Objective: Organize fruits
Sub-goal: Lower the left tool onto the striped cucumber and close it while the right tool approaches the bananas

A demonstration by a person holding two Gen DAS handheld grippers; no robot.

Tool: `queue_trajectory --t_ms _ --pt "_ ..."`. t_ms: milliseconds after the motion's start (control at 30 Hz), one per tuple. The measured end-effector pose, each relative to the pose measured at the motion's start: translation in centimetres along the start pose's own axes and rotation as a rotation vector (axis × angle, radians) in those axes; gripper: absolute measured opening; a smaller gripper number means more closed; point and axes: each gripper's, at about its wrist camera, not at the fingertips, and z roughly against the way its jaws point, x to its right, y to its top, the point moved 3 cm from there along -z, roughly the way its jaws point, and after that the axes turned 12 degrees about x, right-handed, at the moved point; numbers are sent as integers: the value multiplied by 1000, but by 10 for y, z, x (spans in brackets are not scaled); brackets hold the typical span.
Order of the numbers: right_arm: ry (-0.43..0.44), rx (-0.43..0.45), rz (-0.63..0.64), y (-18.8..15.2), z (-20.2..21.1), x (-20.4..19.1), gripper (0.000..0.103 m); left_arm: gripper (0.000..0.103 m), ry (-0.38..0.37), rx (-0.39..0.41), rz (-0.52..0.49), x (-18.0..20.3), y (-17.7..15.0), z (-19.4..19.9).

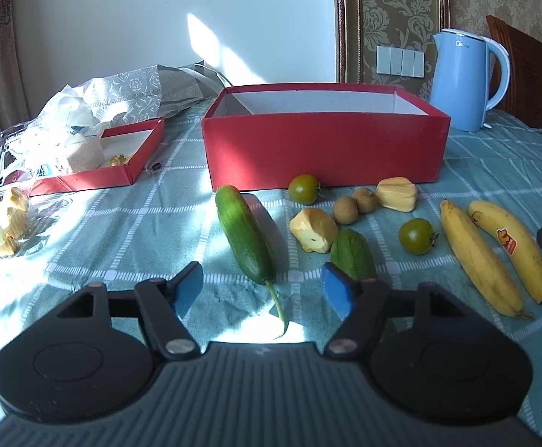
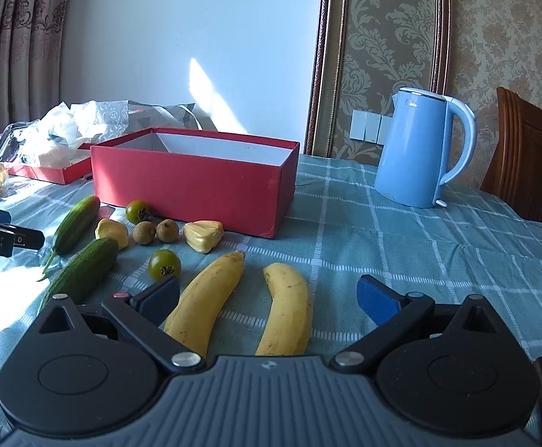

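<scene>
Blue-padded jaws of the left gripper (image 1: 261,290) are parted to a middling gap with only the stem of the long cucumber (image 1: 244,234) between them, untouched, while the right gripper (image 2: 267,300) is spread wide around the near ends of 2 bananas (image 2: 289,309), nothing being held. Beyond the fingers the red box (image 1: 325,149) appears empty, so every fruit is judged still unsorted. A sticker, unreadable, is borne by 1 banana, and faint lettering on the blue kettle (image 2: 418,156) cannot be made out.

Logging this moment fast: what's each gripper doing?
Left gripper: open, holding nothing, cucumber stem between its fingers.
Right gripper: open, holding nothing, two bananas between its fingers.
</scene>
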Motion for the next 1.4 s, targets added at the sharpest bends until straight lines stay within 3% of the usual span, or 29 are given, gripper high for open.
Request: queue_trajectory --t_ms 33,67,100,267,367,500,733,833,933,1000,1033,1100,1167,1267,1400 --pt "-6 -4 -5 0 -2 3 81 62 5 1 -2 -1 0 -1" --pt "-13 -13 -13 0 -5 6 66 54 11 -4 -7 -1 0 -3" --pt "-16 -24 -23 -1 -9 9 60 47 13 -13 -12 -1 0 -5" --pt "6 -38 -21 -4 -22 14 53 26 -12 -72 27 -1 -1 -21" --pt "61 -25 8 0 -25 2 52 25 -16 -79 18 4 -2 -28" --pt "17 -58 54 2 -38 -2 52 24 -27 -112 -13 20 4 -34" --pt "-15 -269 -35 6 -63 17 47 22 -66 -274 14 33 20 -54" --pt "-19 -343 -86 5 -72 22 47 22 3 -308 -29 35 24 -63" --pt "-37 -374 -79 9 -77 22 47 22 -32 -382 62 27 25 -69" --pt "-42 -379 -74 15 -77 21 47 22 -46 -373 91 22 28 -63" --pt "-27 -366 -81 21 -75 19 47 25 -68 -363 108 21 30 -59" --pt "6 -357 -94 32 -72 16 47 53 -127 -347 133 19 37 -50" --pt "17 -364 -94 37 -72 14 47 72 -143 -330 109 24 45 -45" --pt "26 -393 -92 39 -74 14 47 75 -133 -348 39 35 45 -49" --pt "28 -418 -89 40 -74 18 47 68 -168 -433 82 43 33 -63"
